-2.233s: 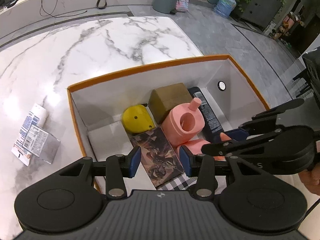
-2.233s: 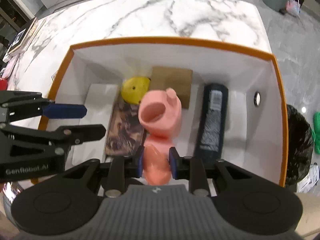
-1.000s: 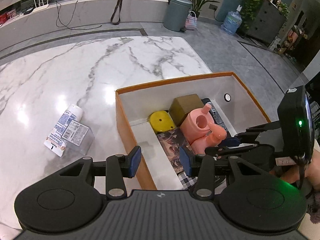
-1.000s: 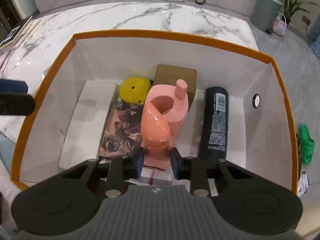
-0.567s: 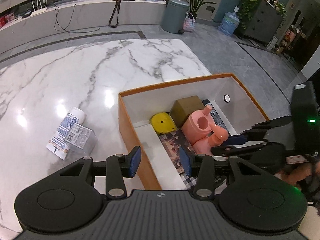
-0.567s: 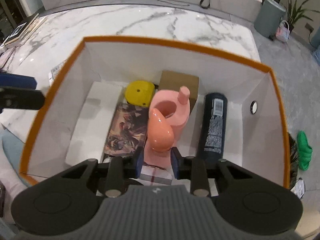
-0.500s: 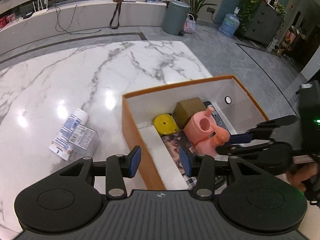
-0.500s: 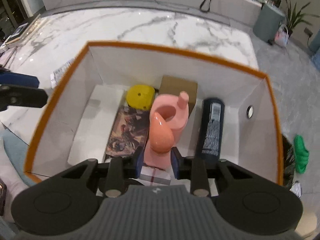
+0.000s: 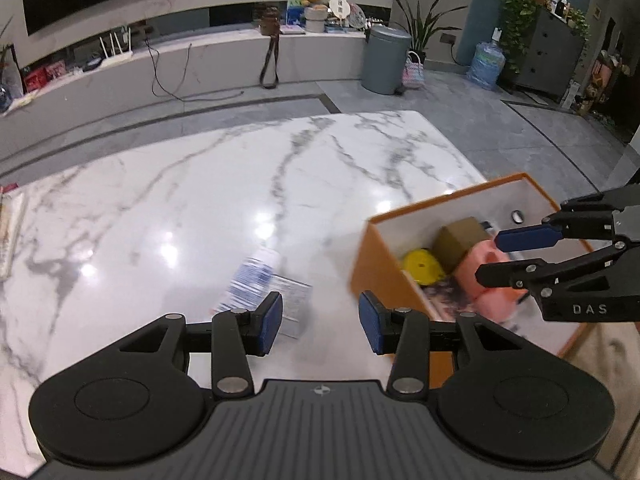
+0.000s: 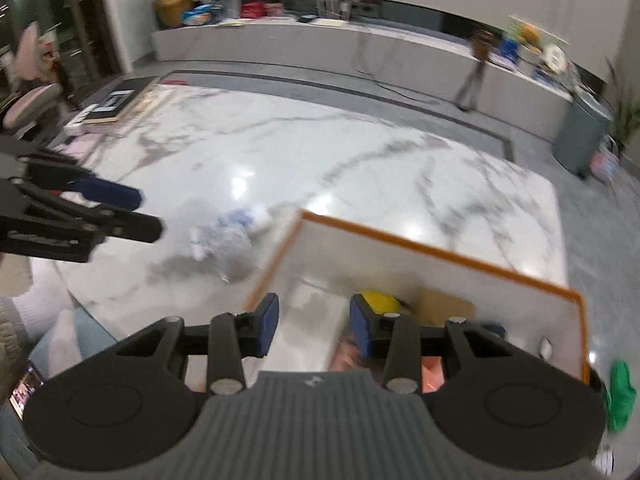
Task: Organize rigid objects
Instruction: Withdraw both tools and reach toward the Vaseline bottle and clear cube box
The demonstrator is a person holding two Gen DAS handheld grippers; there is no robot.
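An orange-rimmed white box (image 9: pixel 374 256) stands on the marble table and holds a pink watering can (image 9: pixel 482 266), a yellow piece (image 9: pixel 420 266), a brown carton (image 9: pixel 460 238) and a picture card. My right gripper (image 10: pixel 314 320) hovers above the box's near left corner (image 10: pixel 280 268). Its jaws are opening and nothing is between them; the pink can (image 10: pixel 432 372) lies below. My left gripper (image 9: pixel 320 322) is open and empty above the table, just short of a white bottle with a blue label (image 9: pixel 256 274) and a clear packet beside it.
The table's right edge (image 9: pixel 460 148) drops to a grey floor with a grey bin (image 9: pixel 386 60). Books (image 10: pixel 116 104) lie at the table's far left. A green item (image 10: pixel 620 396) lies on the floor beside the box. A light sleeve (image 10: pixel 36 308) shows at lower left.
My right gripper let go of the pink watering can's handle and rose out of the box. My left gripper swung left, away from the box, towards the bottle and packet.
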